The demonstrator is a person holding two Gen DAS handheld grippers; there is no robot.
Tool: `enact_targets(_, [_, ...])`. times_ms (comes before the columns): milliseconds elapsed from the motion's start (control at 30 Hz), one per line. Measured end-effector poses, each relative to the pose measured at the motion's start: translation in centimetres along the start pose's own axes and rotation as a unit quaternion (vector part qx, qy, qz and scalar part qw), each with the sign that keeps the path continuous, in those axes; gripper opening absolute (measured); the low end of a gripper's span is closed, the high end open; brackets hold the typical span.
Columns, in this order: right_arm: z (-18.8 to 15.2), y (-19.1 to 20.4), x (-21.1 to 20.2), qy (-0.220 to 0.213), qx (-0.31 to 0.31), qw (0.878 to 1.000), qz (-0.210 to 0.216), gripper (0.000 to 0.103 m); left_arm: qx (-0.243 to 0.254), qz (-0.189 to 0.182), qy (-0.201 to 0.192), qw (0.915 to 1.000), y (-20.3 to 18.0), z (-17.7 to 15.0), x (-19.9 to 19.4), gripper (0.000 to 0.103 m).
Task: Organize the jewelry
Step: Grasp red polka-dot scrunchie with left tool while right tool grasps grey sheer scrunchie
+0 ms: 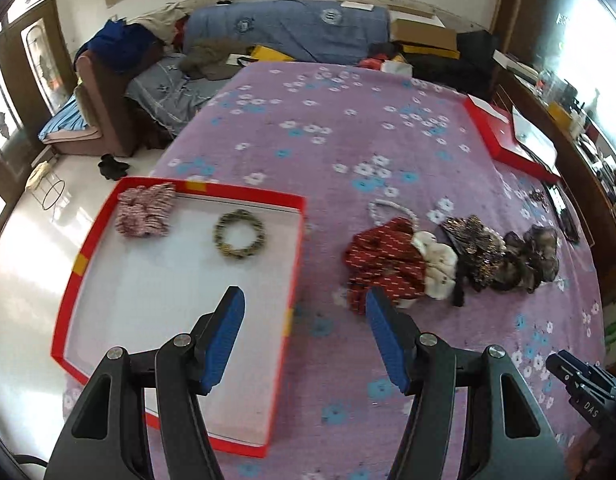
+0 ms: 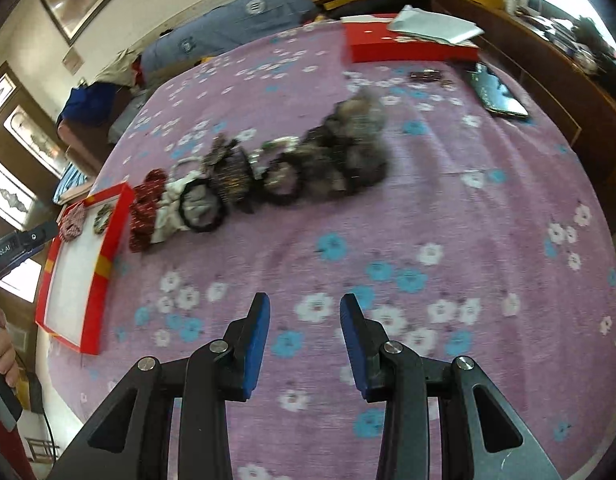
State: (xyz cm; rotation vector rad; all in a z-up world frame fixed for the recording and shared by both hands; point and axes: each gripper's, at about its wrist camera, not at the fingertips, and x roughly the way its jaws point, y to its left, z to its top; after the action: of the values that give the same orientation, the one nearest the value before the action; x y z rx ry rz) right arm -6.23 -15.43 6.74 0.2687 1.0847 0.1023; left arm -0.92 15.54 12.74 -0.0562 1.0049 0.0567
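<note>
A red-rimmed white tray (image 1: pixel 291 240) lies on the purple bedspread and holds a pink-white scrunchie (image 1: pixel 145 212) and a leopard-print ring scrunchie (image 1: pixel 239 234). To its right lies a pile: a red scrunchie (image 1: pixel 382 262), a white one (image 1: pixel 438 264), dark sequined ones (image 1: pixel 480 252) and a pearl bracelet (image 1: pixel 388 206). My left gripper (image 1: pixel 303 300) is open and empty above the tray's right edge. My right gripper (image 2: pixel 303 306) is open and empty, over bare bedspread, short of the pile (image 2: pixel 267 172). The tray also shows in the right wrist view (image 2: pixel 107 256).
A red box (image 1: pixel 504 140) with white paper lies at the bed's far right, and a phone (image 2: pixel 496 94) near it. Clothes and boxes crowd the bed's head. A sofa stands left; a wooden desk runs along the right.
</note>
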Motion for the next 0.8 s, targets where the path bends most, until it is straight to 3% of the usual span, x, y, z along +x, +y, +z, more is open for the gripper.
enact_targets(167, [1.0, -2.3, -0.2, -0.006, 0.004, 1.0, -0.008, 0.048, 0.005, -0.011, 0.016, 0.9998, -2.1, 0.2, 1.6, 0.062])
enact_targets(300, [3.0, -3.2, 0.5, -0.014, 0.0, 1.0, -0.016, 0.048, 0.005, -0.022, 0.037, 0.9991, -3.3, 1.0, 4.0, 0.062])
enact_targets(433, [5.8, -3.9, 1.8, -0.021, 0.01, 1.0, -0.014, 0.048, -0.001, -0.036, 0.059, 0.9976, -4.0, 2.1, 6.8, 0.062])
enact_targets(567, [8.6, -4.1, 3.3, -0.031, 0.022, 0.999, -0.004, 0.058, -0.012, -0.049, 0.075, 0.9959, -4.2, 3.2, 9.4, 0.062])
enact_targets(800, [11.8, -3.9, 6.9, -0.014, 0.035, 0.999, -0.005, 0.058, -0.027, -0.067, 0.109, 0.9913, -4.2, 3.8, 13.0, 0.061])
